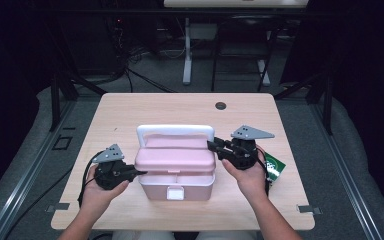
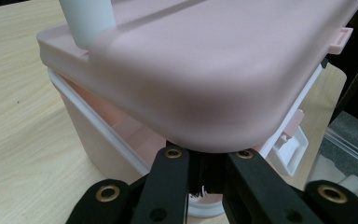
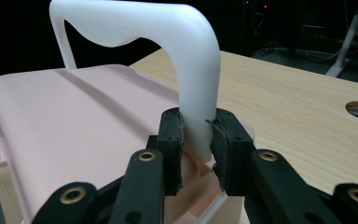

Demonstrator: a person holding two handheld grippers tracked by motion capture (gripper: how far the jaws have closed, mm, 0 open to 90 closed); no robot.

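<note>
Two grippers flank the pink storage box [image 1: 176,172], which sits near the middle of the wooden table [image 1: 130,107] toward the person's edge, long axis left to right. The right gripper [image 3: 196,140] is clamped on the right post of the upright white handle [image 3: 168,28], while the left gripper [image 2: 204,161] has its jaws drawn nearly together under the left end of the raised pink lid [image 2: 205,70], though whether they pinch its rim I cannot tell. The lid stands slightly lifted off the base, so I judge opening goes upward and back, with bare tabletop behind the box.
</note>
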